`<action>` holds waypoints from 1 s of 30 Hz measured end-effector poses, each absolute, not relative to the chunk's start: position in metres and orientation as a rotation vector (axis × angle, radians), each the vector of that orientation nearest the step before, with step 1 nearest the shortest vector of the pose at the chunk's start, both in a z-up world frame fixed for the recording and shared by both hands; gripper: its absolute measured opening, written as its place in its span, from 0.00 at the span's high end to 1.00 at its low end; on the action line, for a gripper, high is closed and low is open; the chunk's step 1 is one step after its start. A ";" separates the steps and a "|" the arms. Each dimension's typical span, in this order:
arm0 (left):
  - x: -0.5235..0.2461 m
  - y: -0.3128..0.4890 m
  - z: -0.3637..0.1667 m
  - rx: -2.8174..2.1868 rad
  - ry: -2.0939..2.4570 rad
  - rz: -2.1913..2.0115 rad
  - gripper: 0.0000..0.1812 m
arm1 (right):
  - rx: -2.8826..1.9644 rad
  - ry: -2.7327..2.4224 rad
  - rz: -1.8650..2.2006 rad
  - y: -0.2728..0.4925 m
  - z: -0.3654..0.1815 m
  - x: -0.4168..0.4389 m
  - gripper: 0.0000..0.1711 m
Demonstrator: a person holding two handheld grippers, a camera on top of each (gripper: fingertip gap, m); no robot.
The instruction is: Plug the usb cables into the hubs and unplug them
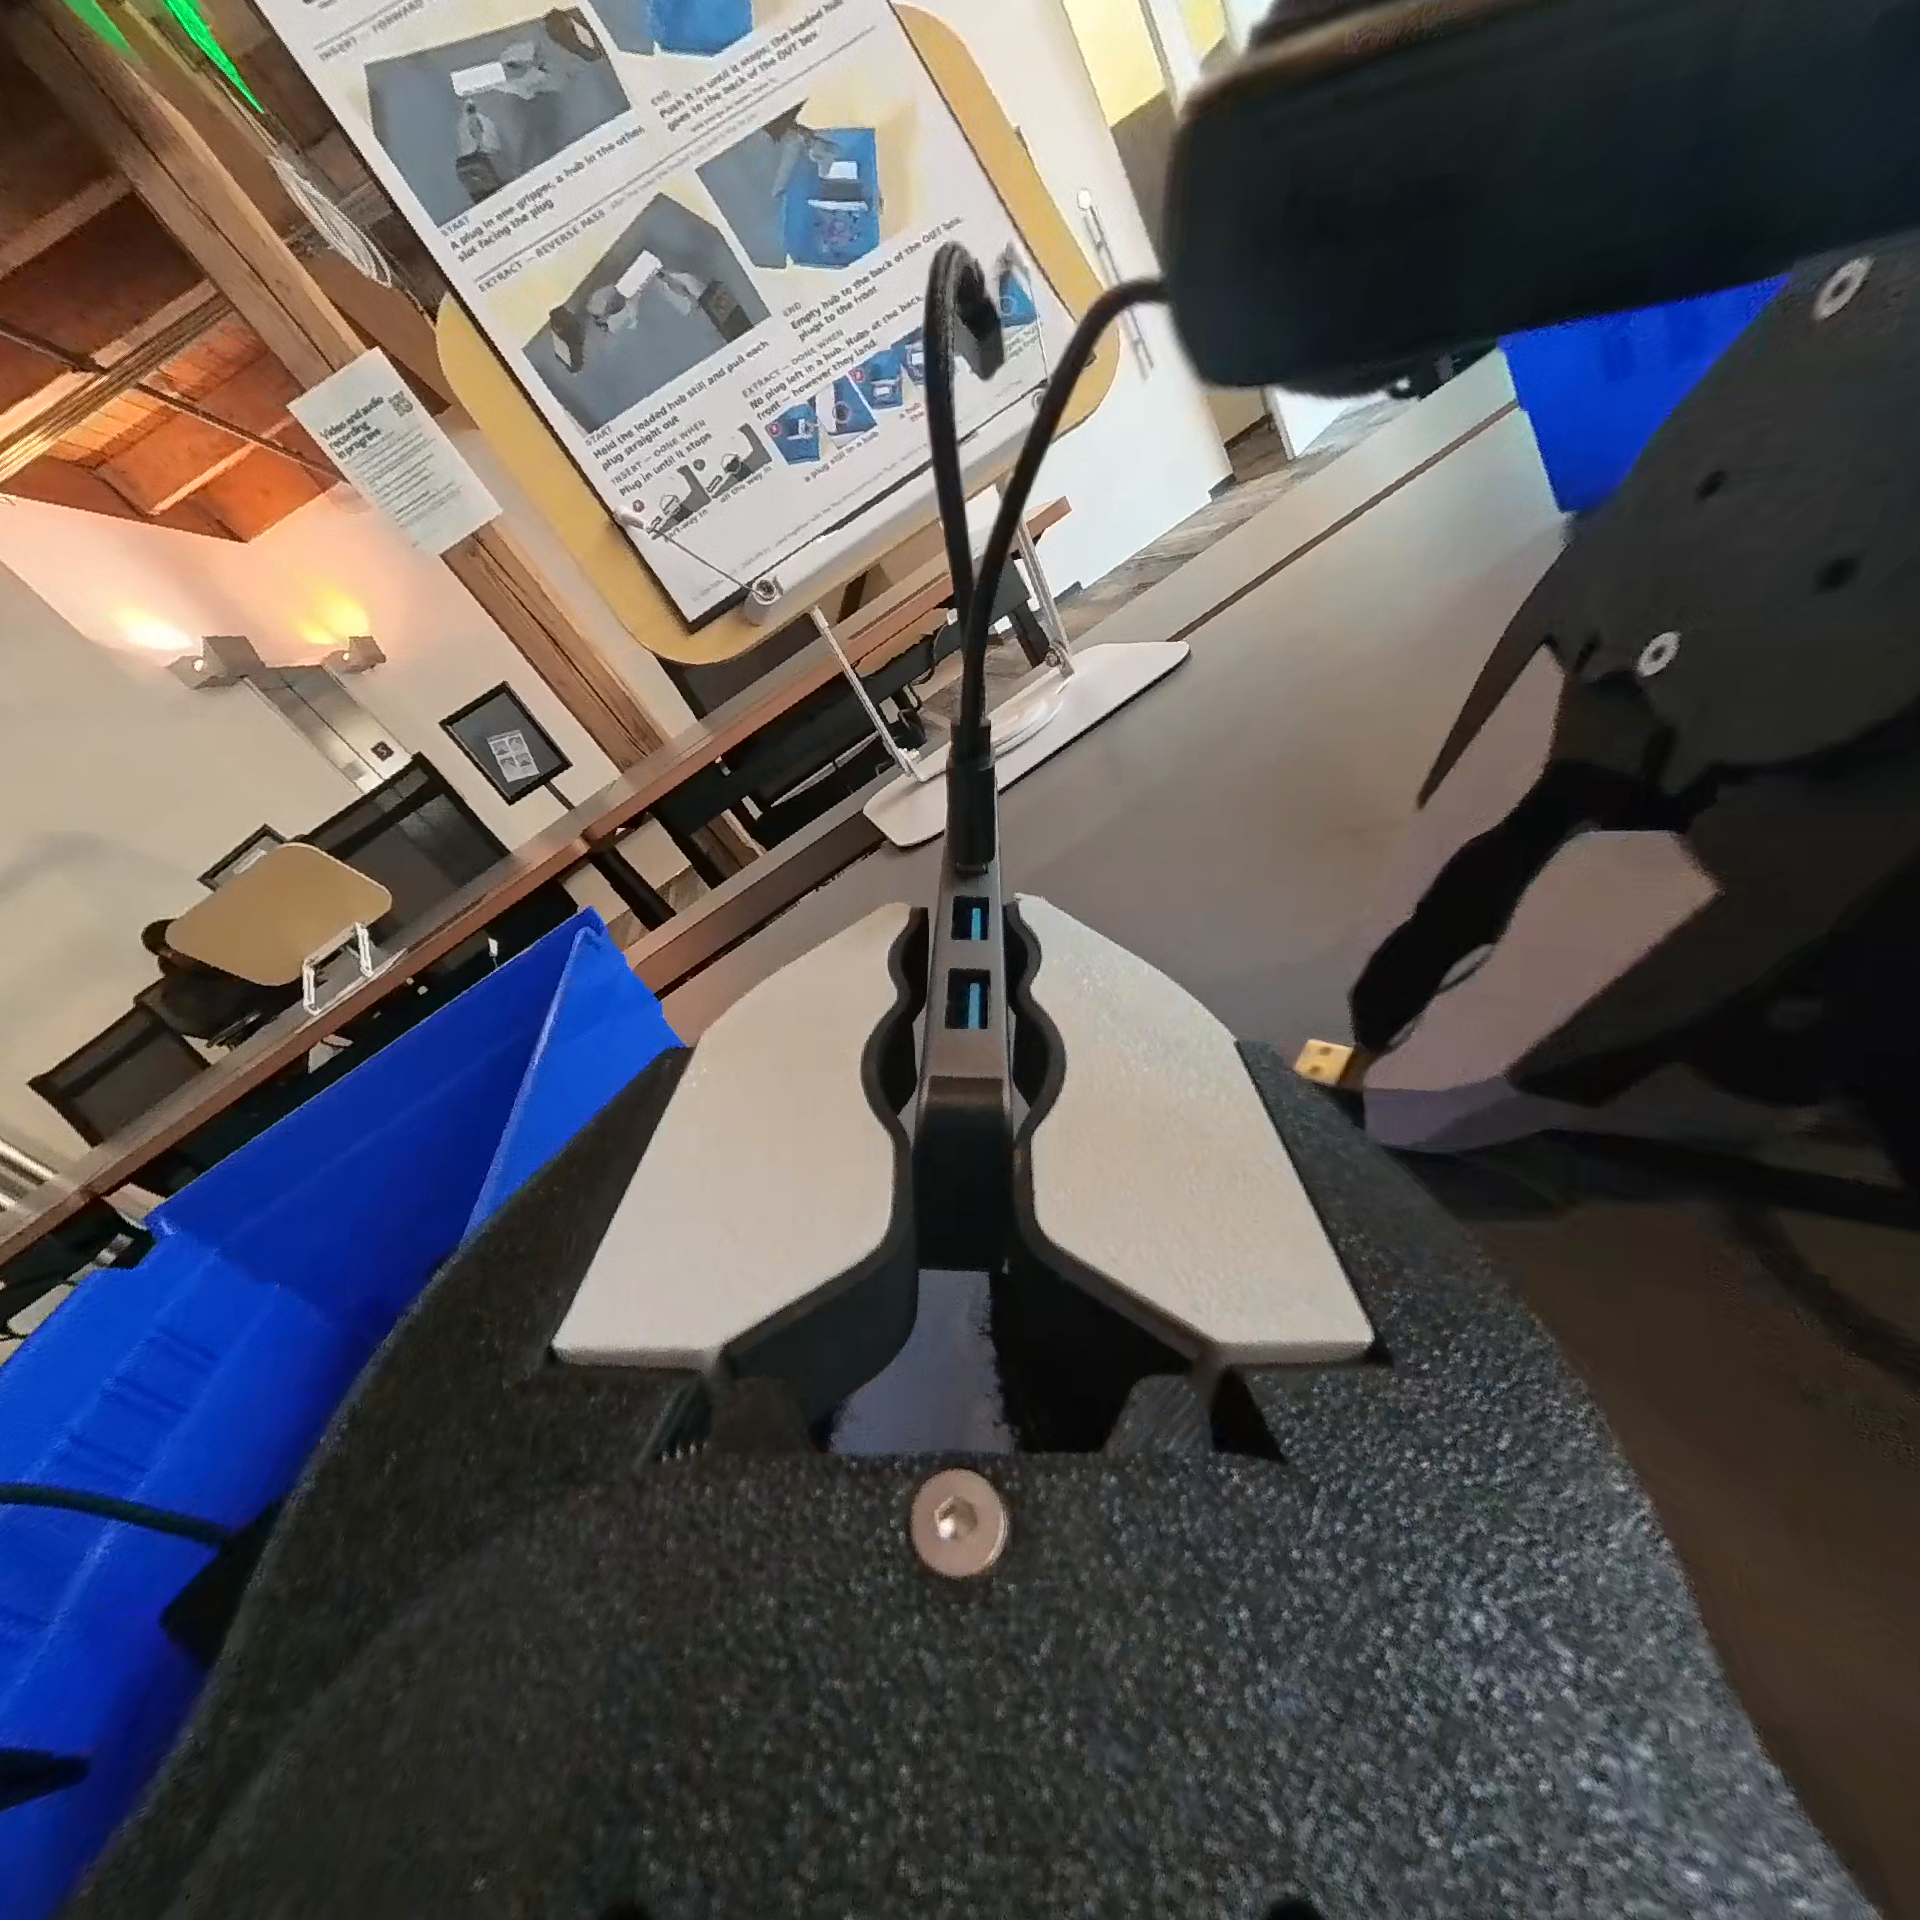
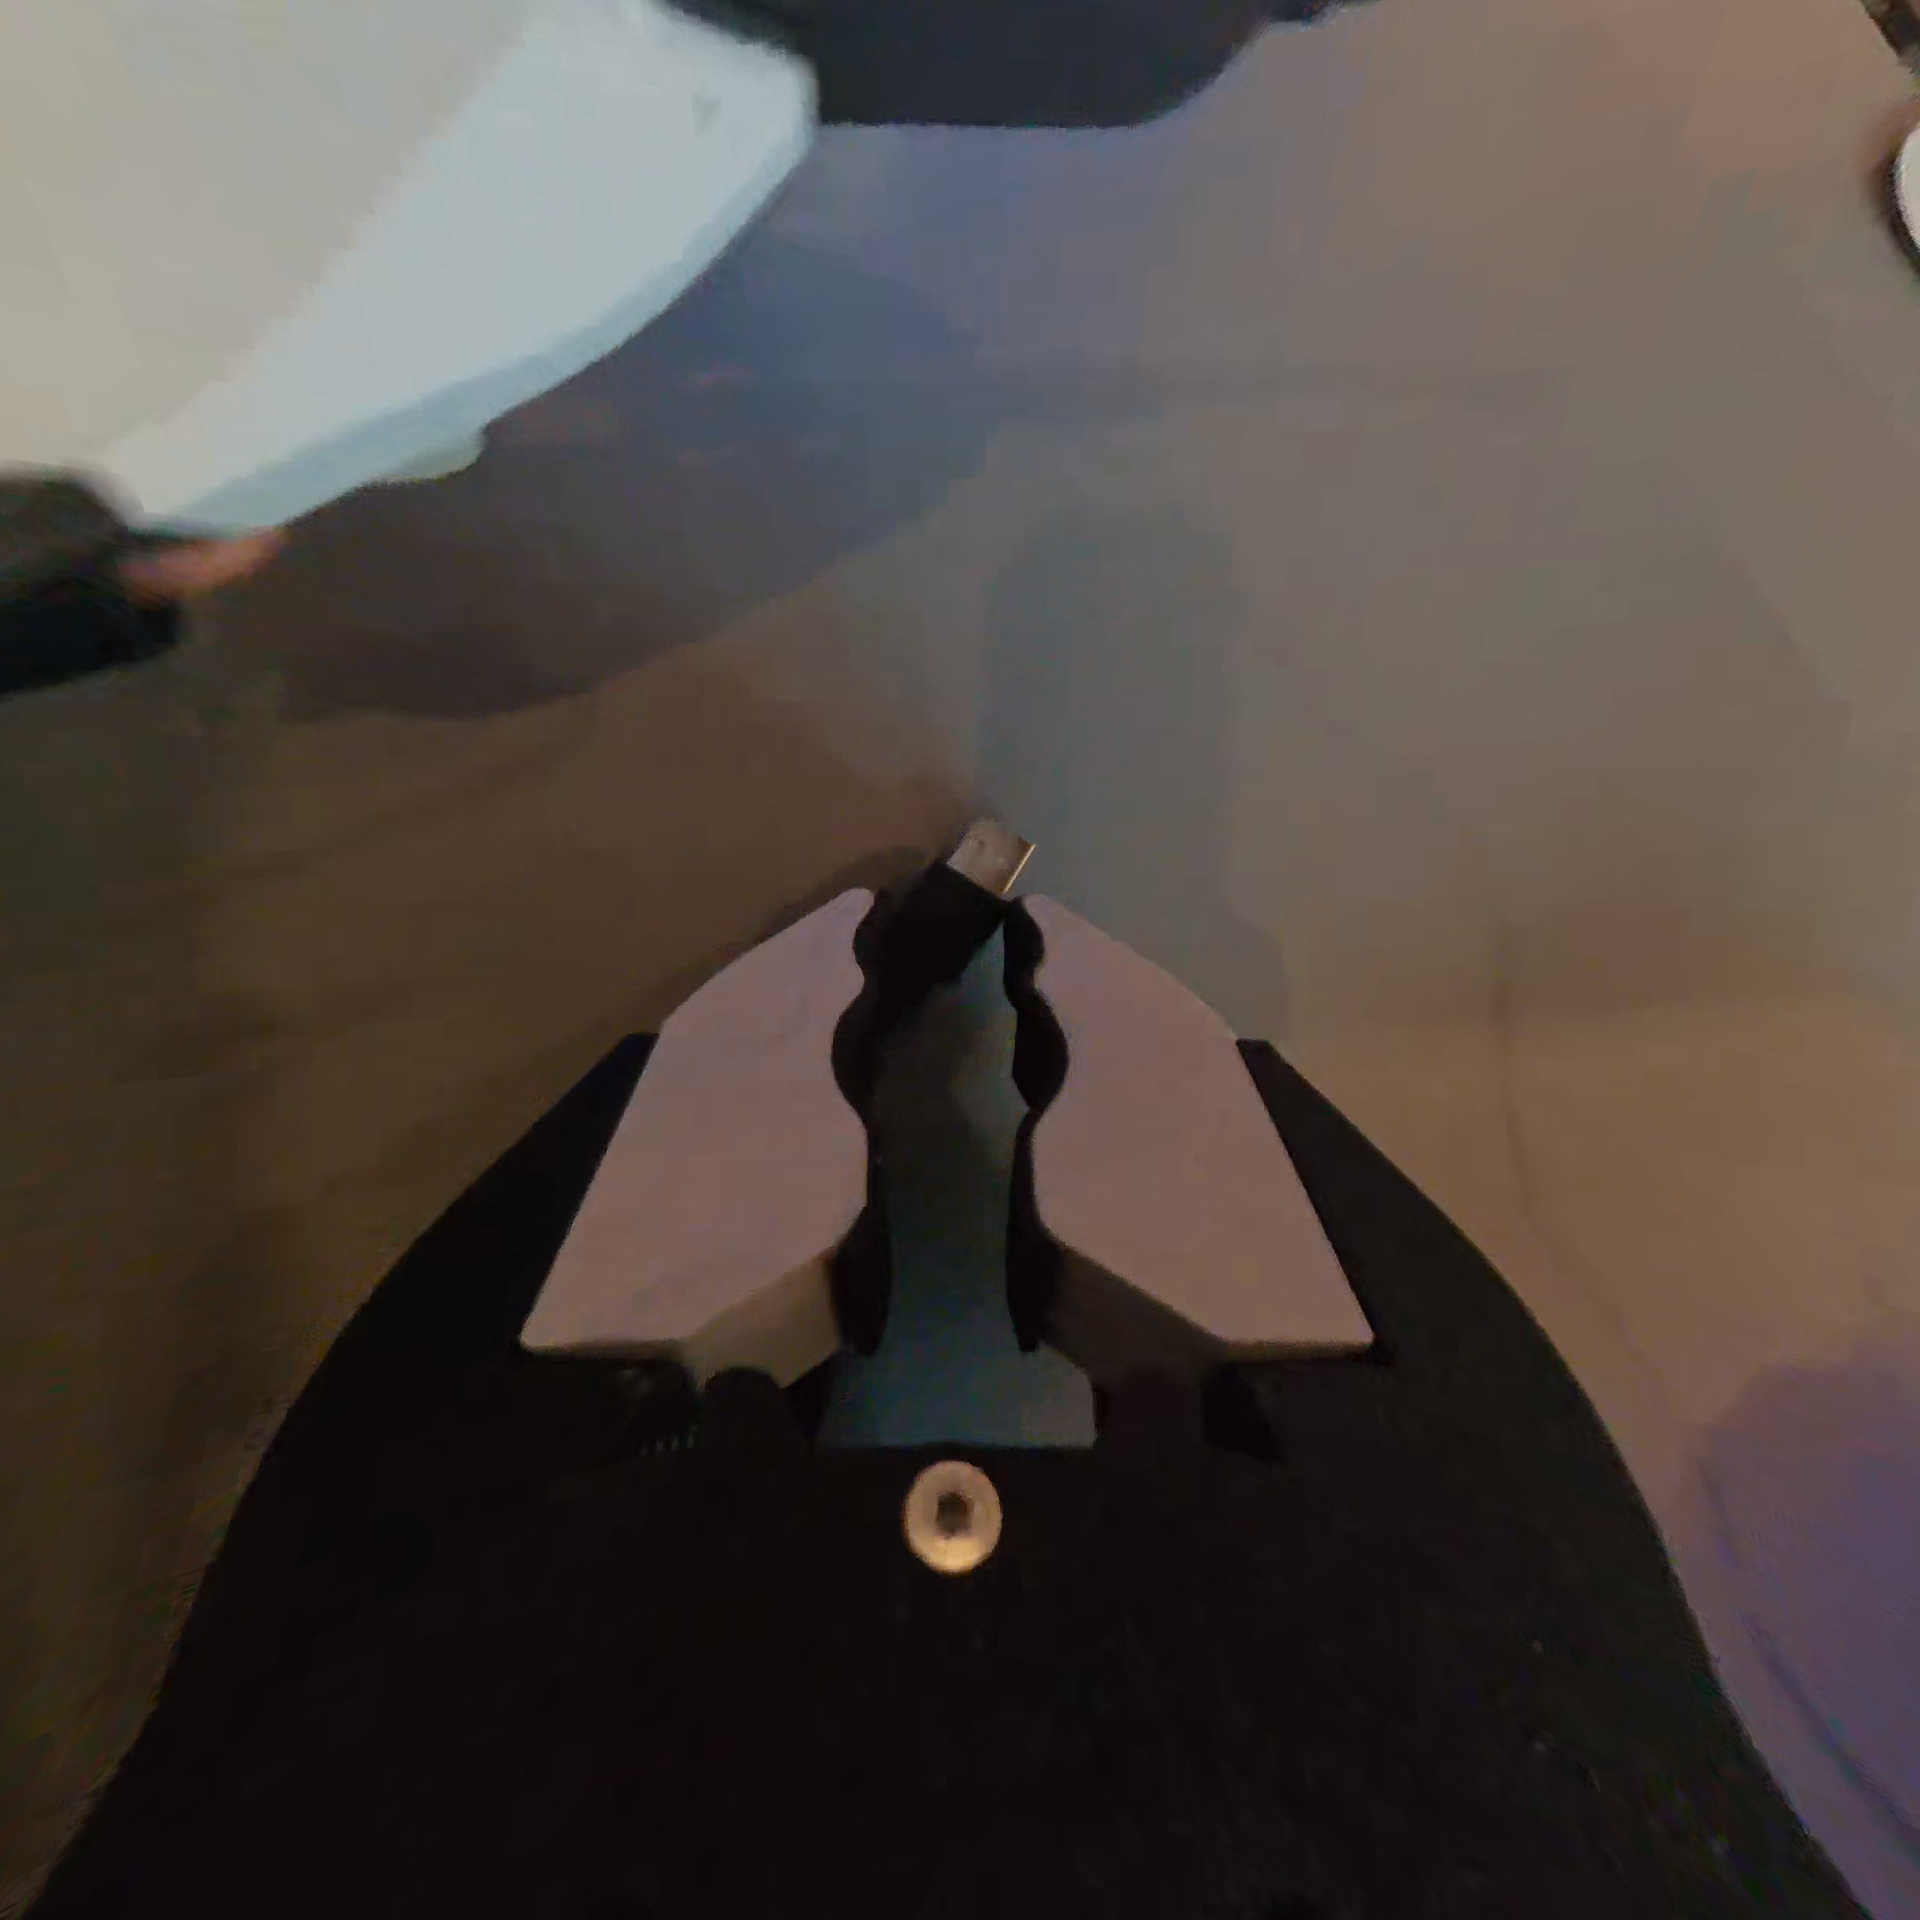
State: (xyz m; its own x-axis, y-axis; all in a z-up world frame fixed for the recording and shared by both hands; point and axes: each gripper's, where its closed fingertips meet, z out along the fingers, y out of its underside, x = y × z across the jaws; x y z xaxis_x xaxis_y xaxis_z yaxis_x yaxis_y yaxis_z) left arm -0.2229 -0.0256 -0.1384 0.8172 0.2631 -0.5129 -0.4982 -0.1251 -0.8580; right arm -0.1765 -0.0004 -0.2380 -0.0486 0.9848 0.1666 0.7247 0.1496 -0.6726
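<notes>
My left gripper (image 1: 966,914) is shut on a dark grey USB hub (image 1: 971,1039) held on edge, with two blue ports facing up. The hub's own black cable (image 1: 961,582) rises from its far end and loops over. My right gripper (image 2: 940,909) is shut on a black USB plug (image 2: 940,925) whose metal tip (image 2: 995,857) sticks out past the fingertips, tilted to the right. In the left wrist view the right gripper (image 1: 1371,1029) shows at the right with the metal plug tip (image 1: 1325,1062) pointing left, apart from the hub.
A blue bin (image 1: 312,1299) stands at the left and another blue bin (image 1: 1558,416) at the far right. An instruction poster on a stand (image 1: 727,312) stands at the back of the grey table (image 1: 1247,831). The right wrist view is blurred. The left gripper's tips are roughly 11 cm from the right gripper's.
</notes>
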 end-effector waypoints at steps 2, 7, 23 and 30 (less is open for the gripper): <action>-0.222 -0.025 -0.139 -1.570 0.200 0.652 0.92 | -1.485 -1.900 0.645 -0.015 -0.232 -0.169 0.88; -0.207 -0.022 -0.139 -1.557 0.272 0.601 0.92 | -1.137 -1.809 1.475 -0.078 -0.145 -0.117 0.89; -0.141 -0.016 -0.129 -1.412 0.533 0.538 0.92 | -0.482 -1.613 1.972 -0.108 -0.043 -0.008 0.89; -0.136 -0.014 -0.134 -1.422 0.564 0.529 0.92 | -0.779 -1.853 1.576 -0.097 -0.075 -0.033 0.90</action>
State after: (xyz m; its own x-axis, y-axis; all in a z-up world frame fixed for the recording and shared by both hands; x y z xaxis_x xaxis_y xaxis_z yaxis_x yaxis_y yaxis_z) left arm -0.1362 -0.0144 -0.1337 0.7608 0.0053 -0.6490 -0.6473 0.0794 -0.7581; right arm -0.0326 -0.0972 -0.0752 -0.6622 0.7472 0.0568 0.0638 0.1317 -0.9892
